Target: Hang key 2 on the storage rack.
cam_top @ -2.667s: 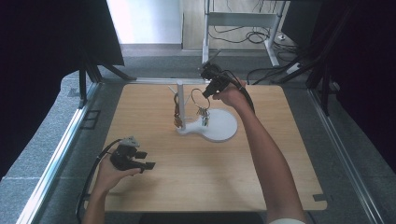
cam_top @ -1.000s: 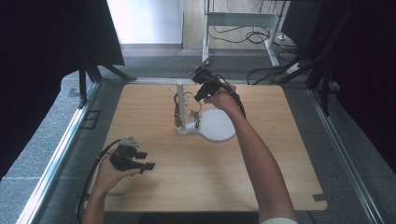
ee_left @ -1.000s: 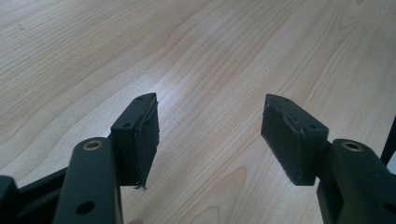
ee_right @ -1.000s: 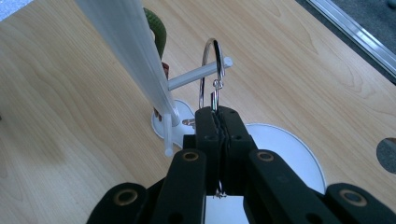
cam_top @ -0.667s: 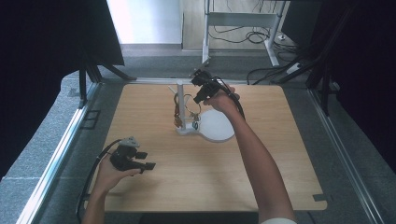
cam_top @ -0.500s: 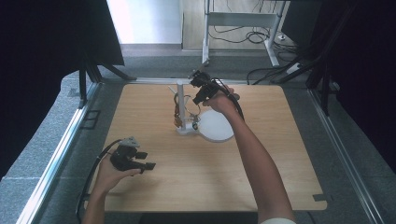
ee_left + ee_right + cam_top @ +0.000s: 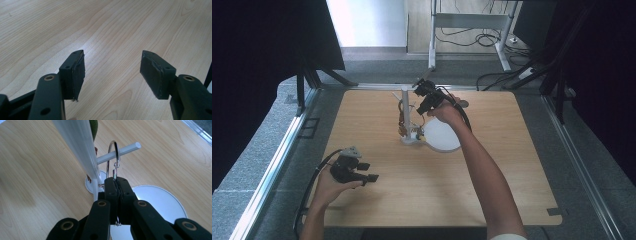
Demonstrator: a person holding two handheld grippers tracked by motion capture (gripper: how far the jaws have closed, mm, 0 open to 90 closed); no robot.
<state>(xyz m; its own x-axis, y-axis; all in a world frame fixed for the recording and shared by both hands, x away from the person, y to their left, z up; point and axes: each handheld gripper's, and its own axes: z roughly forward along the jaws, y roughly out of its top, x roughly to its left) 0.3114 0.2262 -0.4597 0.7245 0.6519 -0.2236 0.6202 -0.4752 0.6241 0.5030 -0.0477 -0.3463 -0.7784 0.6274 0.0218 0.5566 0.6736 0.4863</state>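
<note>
Clamped tight on the lower part of a silver ring [image 7: 113, 157], right gripper [image 7: 117, 182] jaws pressed together with no gap between the pads. Ring looped over a white peg [image 7: 120, 151] jutting from the upright white post [image 7: 75, 147] of a stand. Peg passing through the ring, ring hanging upright just above the black fingertips. Behind and below, round white dish [image 7: 160, 205] lying flat on the wooden table [image 7: 37, 170], just beside the stand's small round base. Something brownish hanging on the far side of the post, too hidden to tell.

From the high view: right gripper [image 7: 424, 97] held up at the top of the stand [image 7: 406, 115], toward the far middle of the table, hand wrapped around its body, forearm stretched in from the near right. White dish [image 7: 444, 137] just right of the stand's base.

Left gripper [image 7: 111, 67] jaws spread wide apart, nothing between the pads, bare wood grain under them. Seen from above, left gripper [image 7: 362, 172] resting low at the near left of the table [image 7: 512, 165], well apart from the stand.
</note>
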